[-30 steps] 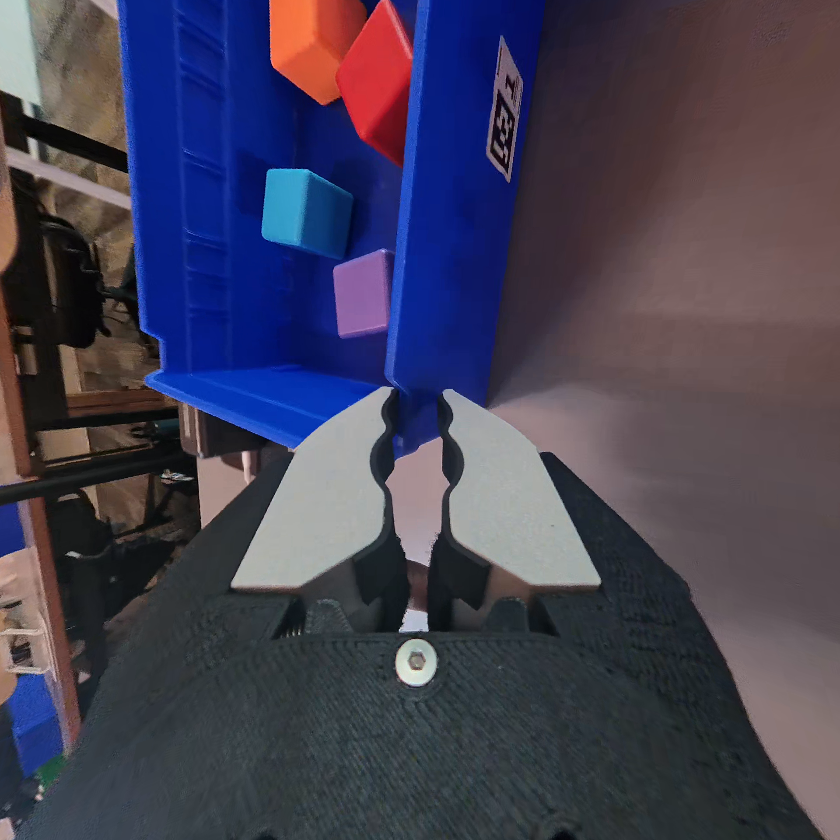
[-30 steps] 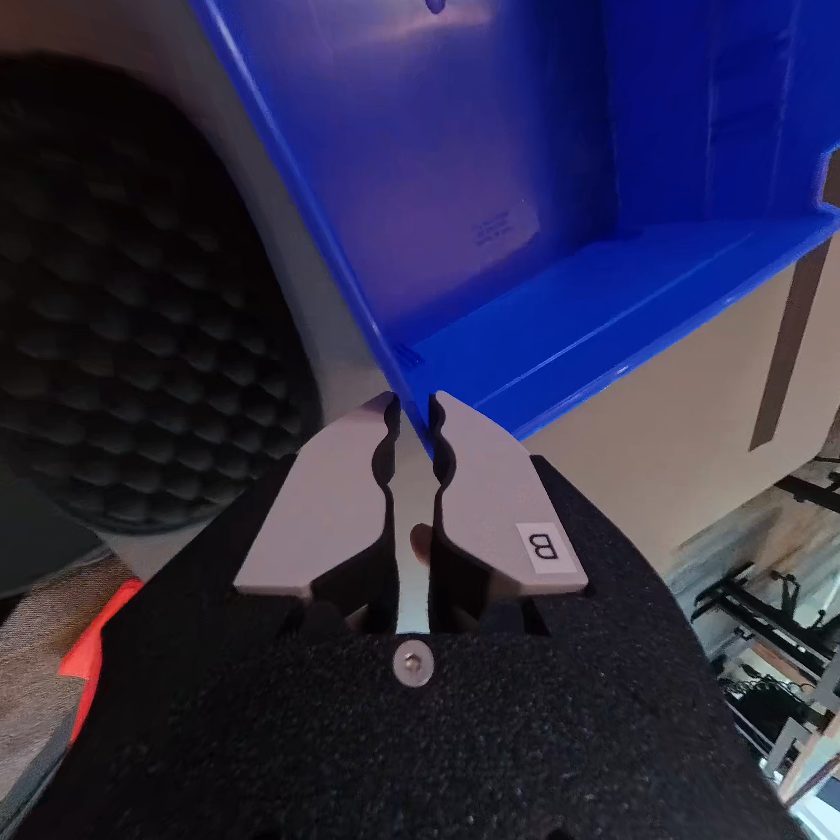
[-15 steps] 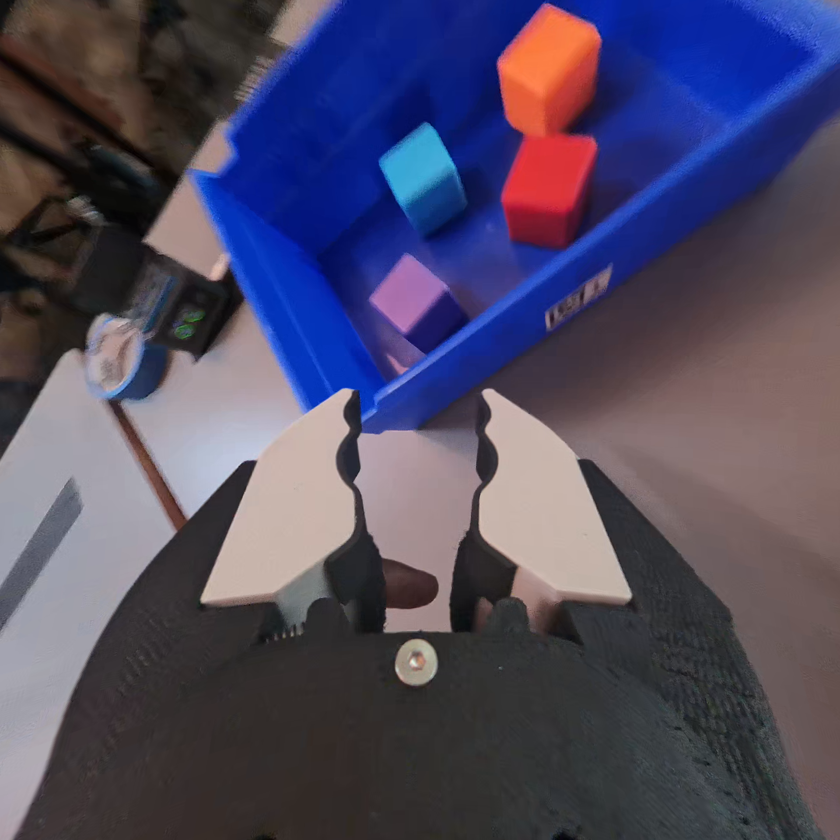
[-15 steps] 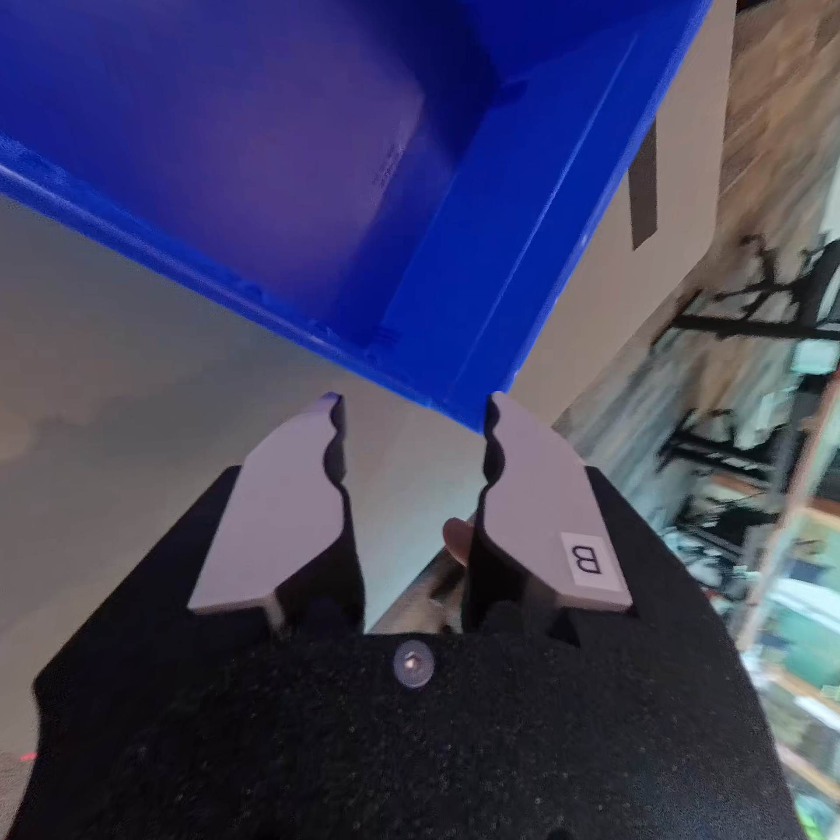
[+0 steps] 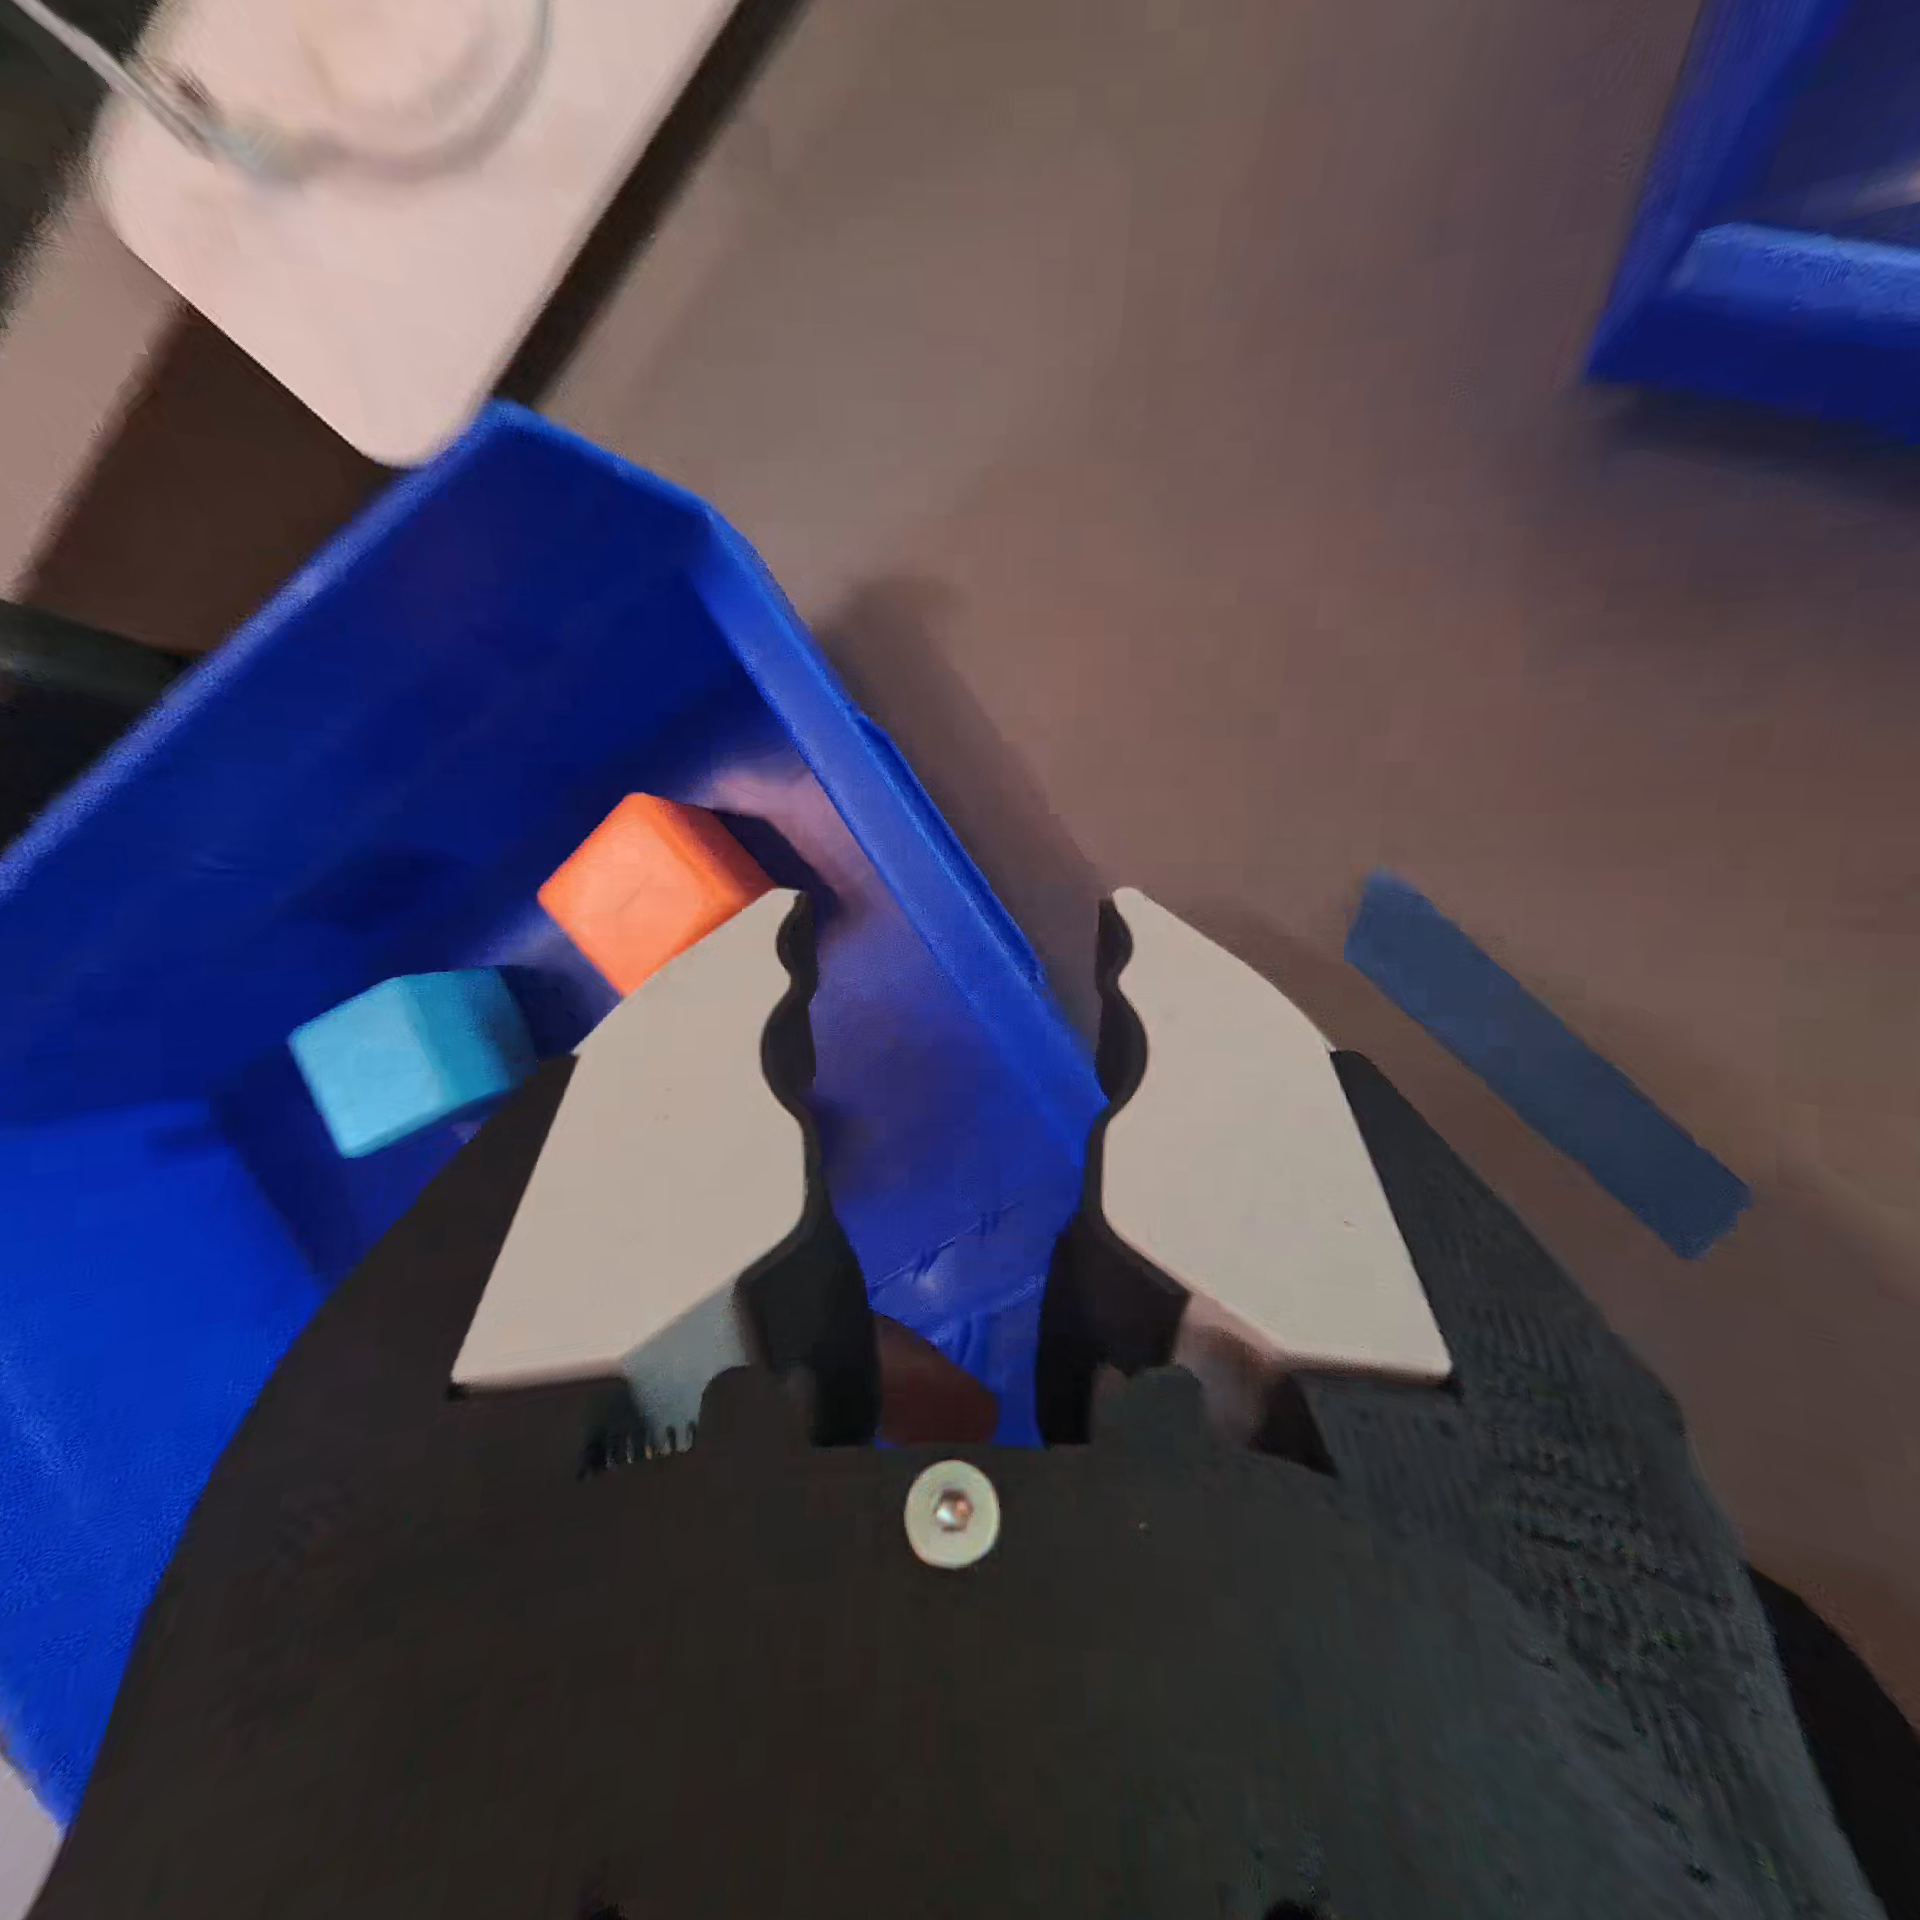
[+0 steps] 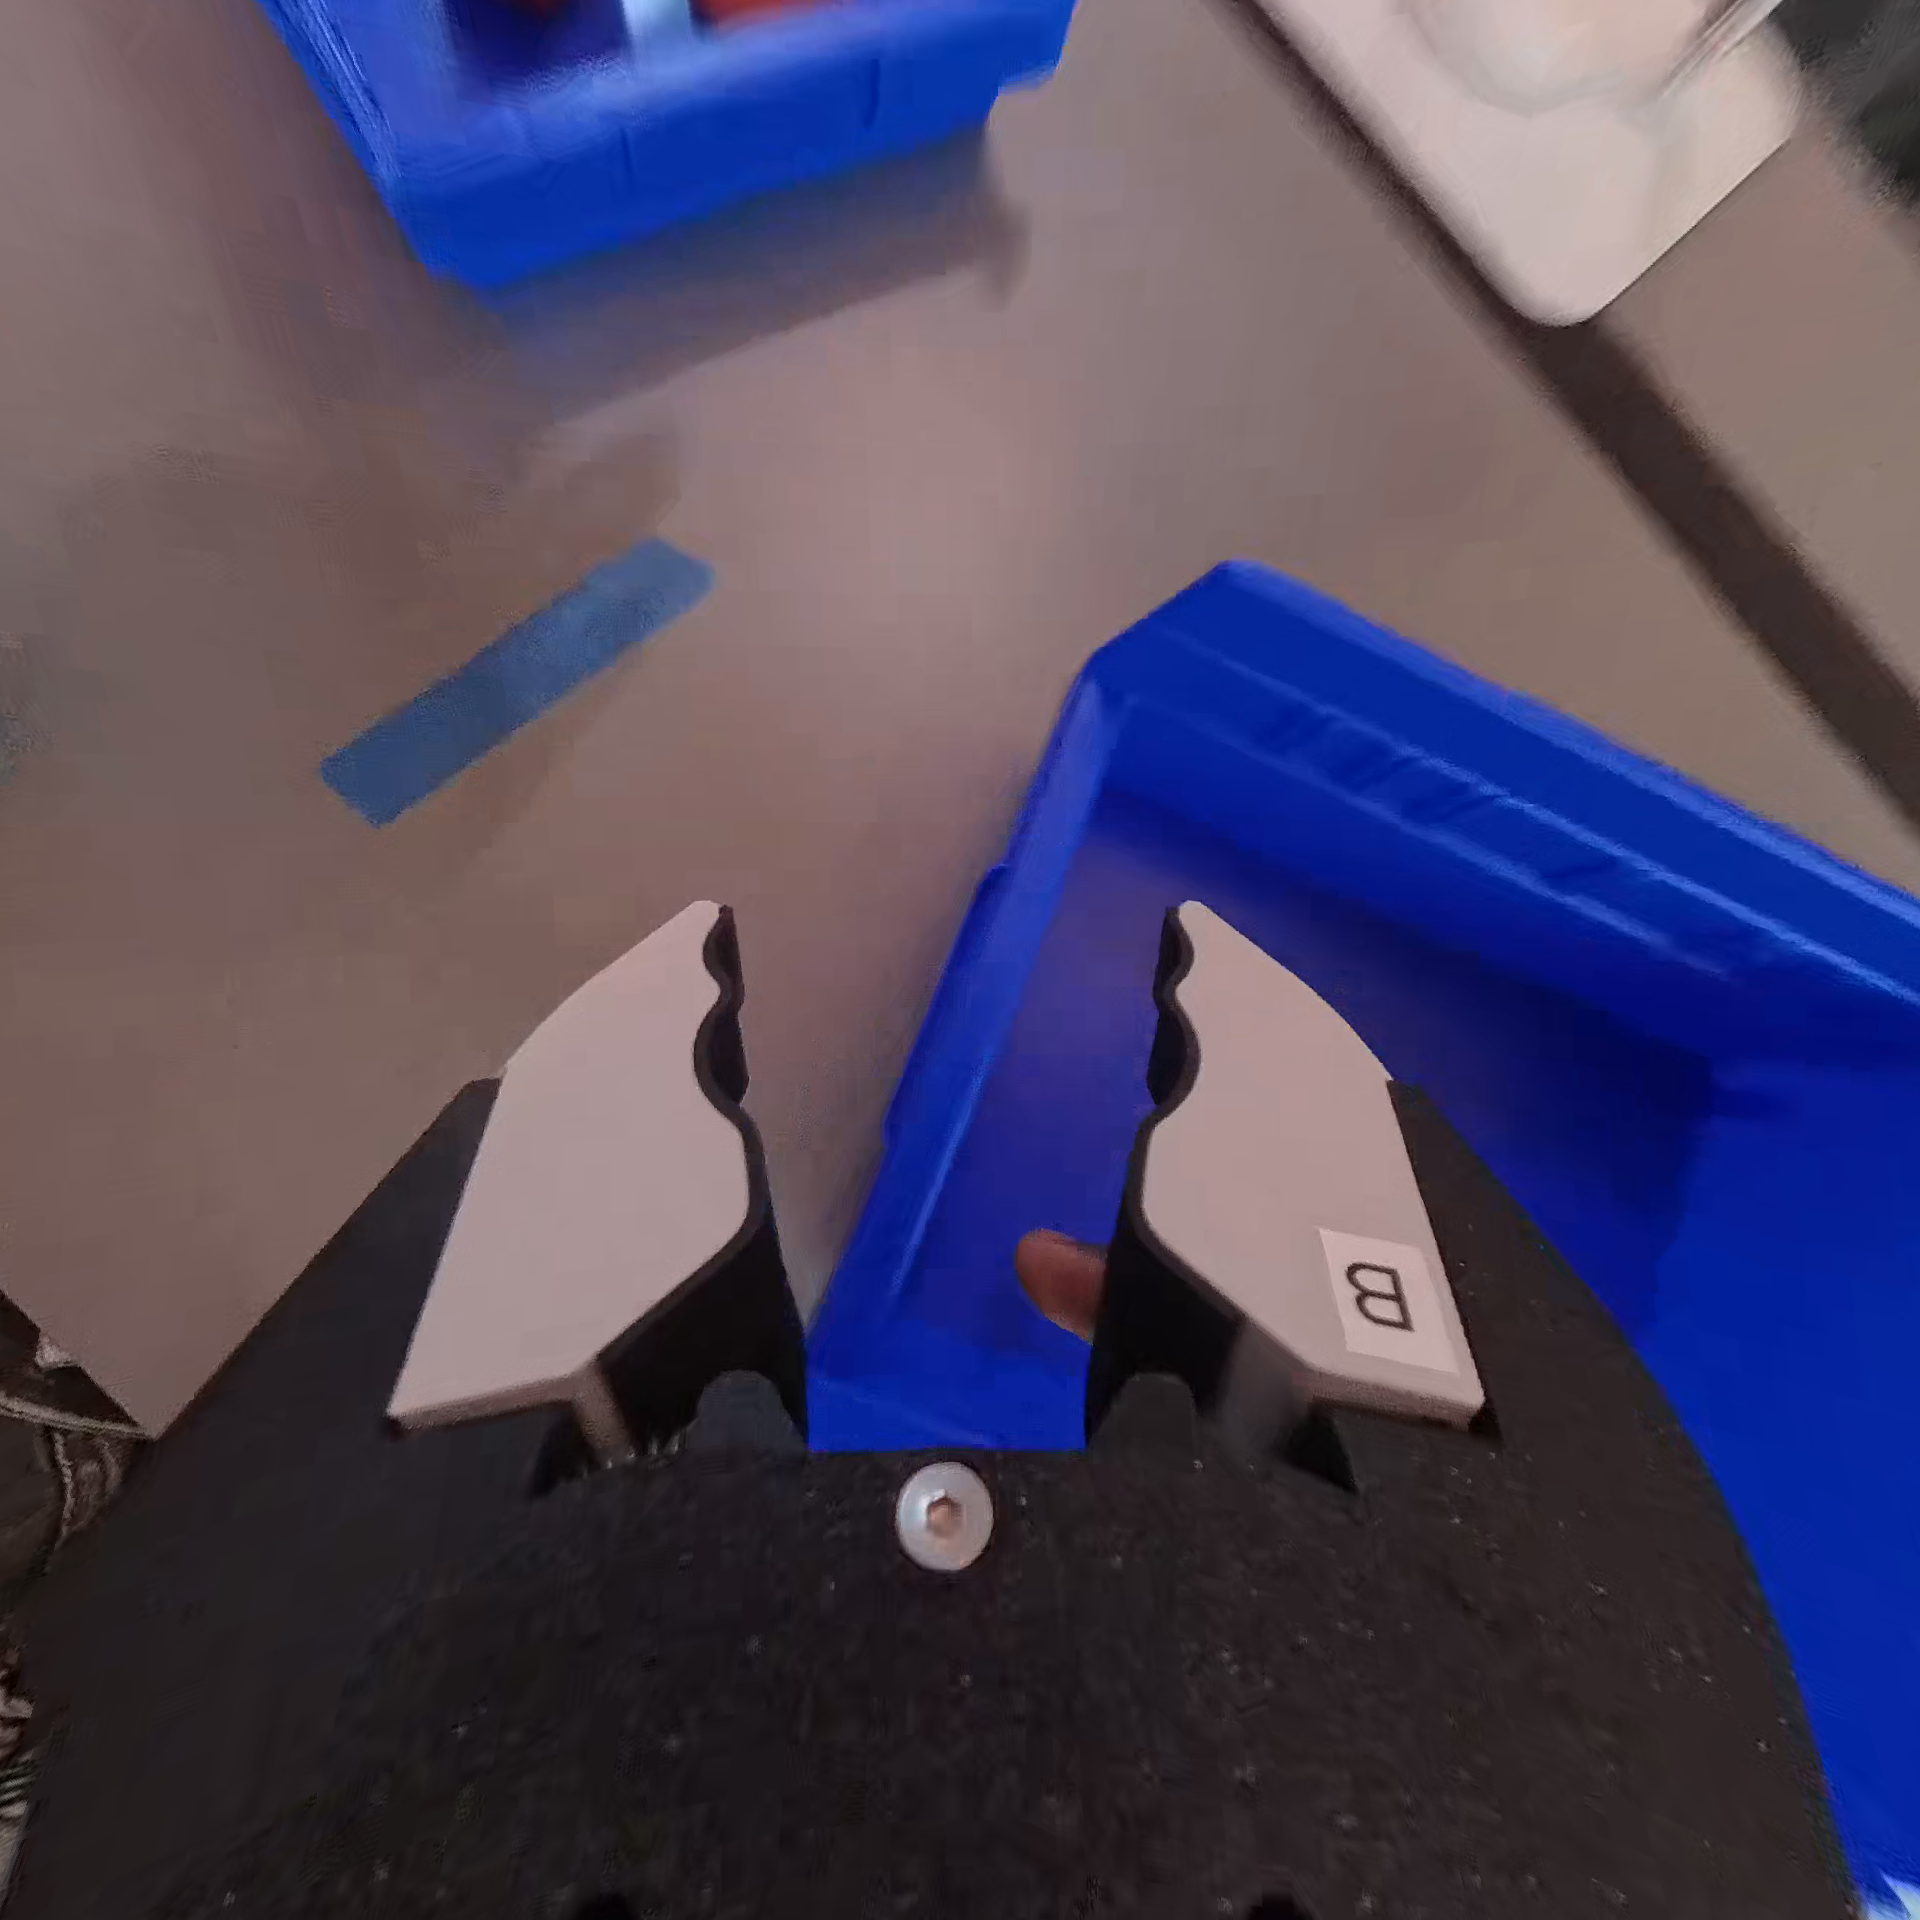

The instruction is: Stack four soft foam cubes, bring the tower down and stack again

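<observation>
In the left wrist view, a blue bin (image 5: 436, 727) holds an orange foam cube (image 5: 649, 888) and a light blue foam cube (image 5: 405, 1055); other cubes are hidden behind my left gripper (image 5: 951, 914). That gripper is open and empty, hovering over the bin's right wall. In the right wrist view, my right gripper (image 6: 945, 920) is open and empty above the left wall of a second blue bin (image 6: 1455, 790) whose visible inside is bare. The first bin shows blurred at the top of the right wrist view (image 6: 675, 135).
A strip of blue tape (image 5: 1538, 1070) lies on the brown table (image 5: 1247, 416) between the two bins, also in the right wrist view (image 6: 509, 681). A white board (image 5: 364, 208) lies past the table's edge. The second bin shows far right (image 5: 1787, 239).
Both grippers let go of the bin walls, opened wide and swung back above the table. The bins now lie flat, and the views are blurred by motion.
</observation>
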Available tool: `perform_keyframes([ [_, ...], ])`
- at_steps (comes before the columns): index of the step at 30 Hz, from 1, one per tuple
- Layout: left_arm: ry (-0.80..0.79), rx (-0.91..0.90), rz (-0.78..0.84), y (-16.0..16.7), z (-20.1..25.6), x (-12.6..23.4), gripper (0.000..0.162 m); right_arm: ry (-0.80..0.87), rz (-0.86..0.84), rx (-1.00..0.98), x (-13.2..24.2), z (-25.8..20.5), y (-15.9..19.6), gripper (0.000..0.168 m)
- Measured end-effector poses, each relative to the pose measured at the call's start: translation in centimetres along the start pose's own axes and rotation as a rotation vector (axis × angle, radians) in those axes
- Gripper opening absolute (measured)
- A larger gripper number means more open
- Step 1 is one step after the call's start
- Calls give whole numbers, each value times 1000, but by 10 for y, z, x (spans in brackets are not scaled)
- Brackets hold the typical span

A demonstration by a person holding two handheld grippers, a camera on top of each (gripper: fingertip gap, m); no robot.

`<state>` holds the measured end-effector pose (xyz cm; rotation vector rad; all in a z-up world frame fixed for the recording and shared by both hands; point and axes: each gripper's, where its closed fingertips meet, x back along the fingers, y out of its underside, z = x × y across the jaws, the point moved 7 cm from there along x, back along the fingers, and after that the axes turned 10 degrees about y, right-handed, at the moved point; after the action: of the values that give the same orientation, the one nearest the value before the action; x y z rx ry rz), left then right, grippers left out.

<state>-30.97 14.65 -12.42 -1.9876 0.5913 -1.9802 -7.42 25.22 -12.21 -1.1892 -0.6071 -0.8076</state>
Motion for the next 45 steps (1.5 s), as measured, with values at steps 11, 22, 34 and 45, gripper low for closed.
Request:
perform_keyframes([
  [11, -25, 18, -263, 10, -21, -67, 37, 80, -399, 193, -77, -7, 38, 34],
  [22, 9, -328, -341, 92, 28, -22, 35, 16, -310, 571, -49, 0, 79, 36],
  [34, -95, -441, -347, 227, 39, 46, 28, 154, -305, 800, -12, 45, 153, 31],
  [45, -109, -318, -390, 284, 50, 77, 30, 207, -309, 856, 6, 79, 196, 29],
])
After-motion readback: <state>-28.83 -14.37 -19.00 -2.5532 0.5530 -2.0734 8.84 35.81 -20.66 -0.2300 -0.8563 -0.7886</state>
